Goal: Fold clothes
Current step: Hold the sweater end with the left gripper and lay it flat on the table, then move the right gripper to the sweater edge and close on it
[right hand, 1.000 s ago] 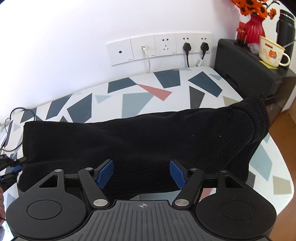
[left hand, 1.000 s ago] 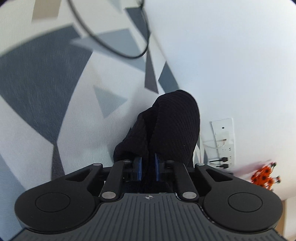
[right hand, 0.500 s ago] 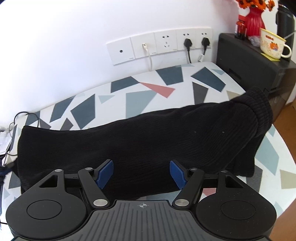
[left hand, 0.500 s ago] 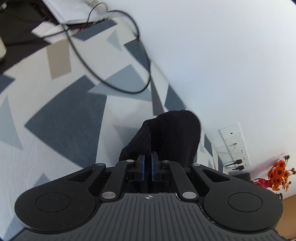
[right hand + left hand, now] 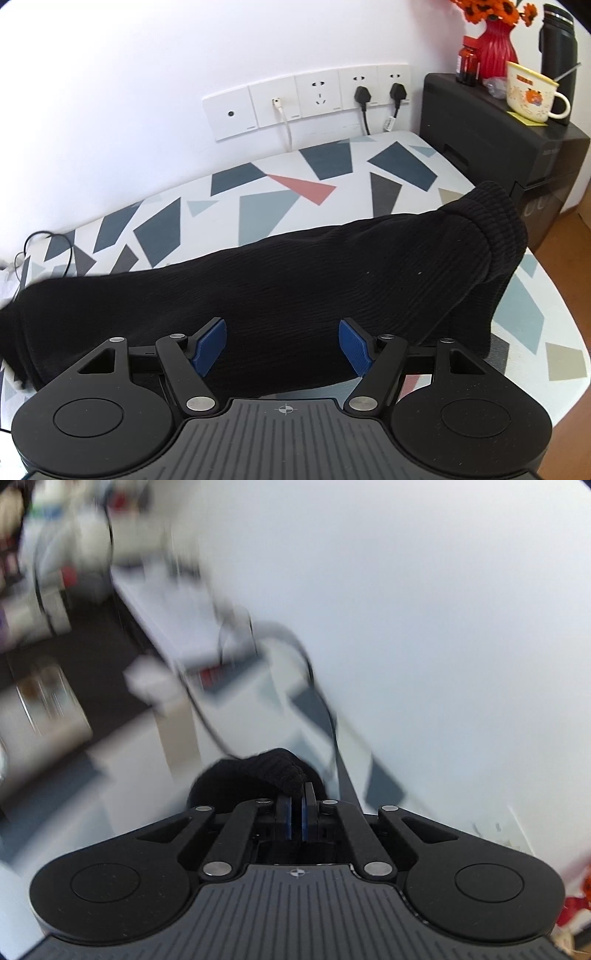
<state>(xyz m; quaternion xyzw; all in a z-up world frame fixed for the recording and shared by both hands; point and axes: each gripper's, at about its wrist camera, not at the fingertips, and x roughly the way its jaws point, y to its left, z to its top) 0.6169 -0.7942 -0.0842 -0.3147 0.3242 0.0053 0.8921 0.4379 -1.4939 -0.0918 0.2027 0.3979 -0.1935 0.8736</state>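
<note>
Here, left to right:

Left claw (image 5: 296,806): its blue pads (image 5: 289,818) are pressed nearly together, pinching a bunched fold of the black knit garment (image 5: 273,771). The background in the left wrist view is smeared by motion blur; only a white wall, a dark cable (image 5: 325,716) and patches of patterned surface can be made out.

Garment: in the right wrist view the garment (image 5: 295,280) stretches across the counter (image 5: 258,192) from the left edge to the right rim. Its left end is bunched and blurred at the frame edge. Its right end, a ribbed band (image 5: 498,229), is lifted and droops over the counter's right edge.

Right claw (image 5: 283,345): its jaws stand wide apart, holding nothing. The blue pads (image 5: 210,341) sit over the garment's near edge; whether they touch the cloth cannot be told.

Counter: white with grey, blue and red triangles, set against a white wall.

Cable (image 5: 48,243): a thin dark loop on the counter's far left, just beyond the garment.

Sockets (image 5: 306,99): a row on the wall, with a white lead and two black plugs in them.

Cabinet (image 5: 498,136): black, at the right, beside the counter.

On the cabinet: a brown bottle (image 5: 467,64), a red vase (image 5: 495,46) of orange flowers, a cream mug (image 5: 532,92) and a black flask (image 5: 557,44).
</note>
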